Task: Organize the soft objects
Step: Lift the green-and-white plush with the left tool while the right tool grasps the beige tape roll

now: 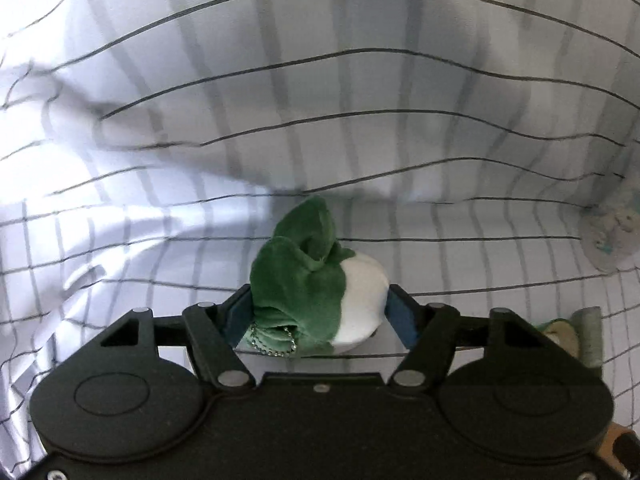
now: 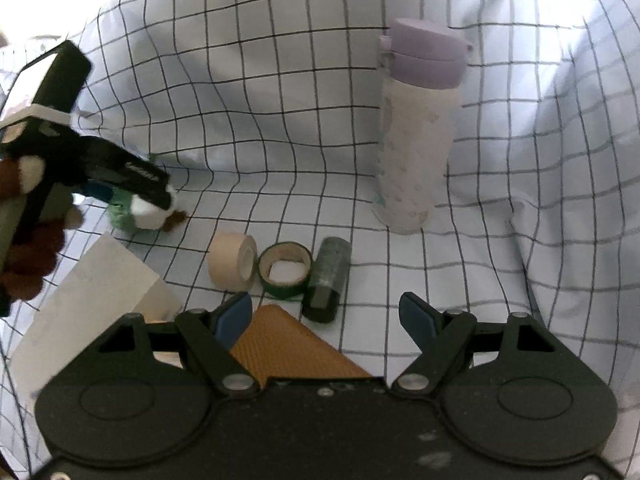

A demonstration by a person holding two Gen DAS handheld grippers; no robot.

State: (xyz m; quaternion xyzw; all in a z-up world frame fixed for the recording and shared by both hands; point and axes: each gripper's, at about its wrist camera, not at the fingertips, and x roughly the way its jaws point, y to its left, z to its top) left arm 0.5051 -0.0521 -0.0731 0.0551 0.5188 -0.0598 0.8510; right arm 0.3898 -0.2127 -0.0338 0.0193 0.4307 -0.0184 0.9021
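Note:
My left gripper (image 1: 318, 316) is shut on a green and white plush toy (image 1: 316, 280) with a small bead chain, just above the checked cloth. In the right wrist view the left gripper (image 2: 136, 200) and the plush toy (image 2: 136, 212) show at the far left, low over the cloth. My right gripper (image 2: 326, 316) is open and empty, above an orange textured pad (image 2: 288, 348).
A lilac-capped bottle (image 2: 416, 128) stands upright at the right. A cream tape roll (image 2: 234, 260), a green tape roll (image 2: 286, 272) and a dark cylinder (image 2: 328, 280) lie in a row. A white card (image 2: 92, 312) lies at the left. The checked cloth (image 2: 280, 120) rises behind.

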